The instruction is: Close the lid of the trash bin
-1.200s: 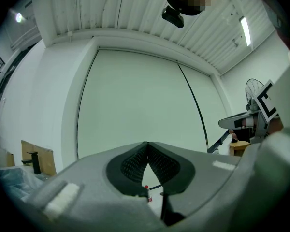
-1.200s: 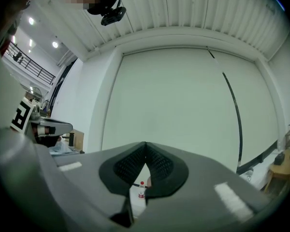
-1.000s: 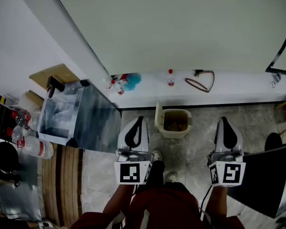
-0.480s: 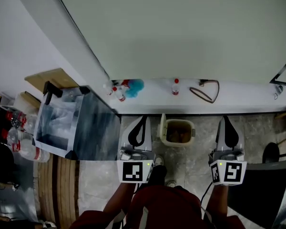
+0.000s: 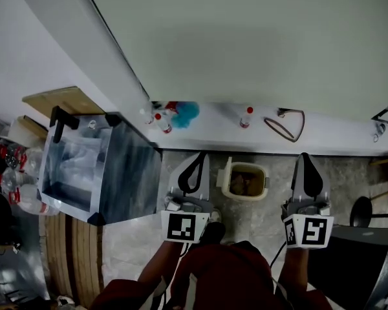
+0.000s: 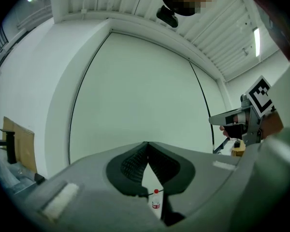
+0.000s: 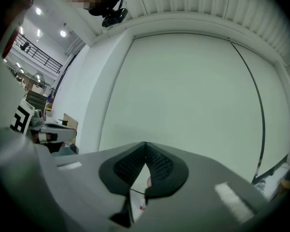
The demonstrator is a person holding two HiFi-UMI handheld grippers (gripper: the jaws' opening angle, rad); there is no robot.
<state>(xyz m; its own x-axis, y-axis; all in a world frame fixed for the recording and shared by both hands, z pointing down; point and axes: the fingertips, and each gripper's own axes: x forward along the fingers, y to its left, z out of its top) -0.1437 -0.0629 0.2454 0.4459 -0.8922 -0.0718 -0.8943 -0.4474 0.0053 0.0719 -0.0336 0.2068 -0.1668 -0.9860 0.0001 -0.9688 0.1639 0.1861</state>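
Pale wall (image 5: pixel 246 44) fills the upper half of the head view, with a white ledge (image 5: pixel 207 134) running along its foot. Below it lies mottled grey floor (image 5: pixel 258 218). A grey metal cabinet (image 5: pixel 126 173) stands at the left, open at the top. A person in a red top (image 5: pixel 229 276) is at the bottom edge, forearms out, one tool in each hand. Left gripper (image 5: pixel 199 155): jaws together at the tips, nothing clamped, as the left gripper view confirms (image 6: pixel 147 144). Right gripper (image 5: pixel 305 157): jaws likewise meet at the tips with nothing between the pads (image 7: pixel 145 144). Both point toward the wall. Trash bin (image 5: pixel 265 185): cream, on the floor near the ledge, between the two grippers and apart from both. Its lid (image 5: pixel 224 172) stands upright on the bin's left side, open, on the side nearer the left gripper; brown contents show inside. Small items on the ledge: a brown strap loop (image 5: pixel 288 124), a blue duster (image 5: pixel 184 113), a red-capped bottle (image 5: pixel 247 117), which is also seen through the slit below the left jaw tips (image 6: pixel 156 200).
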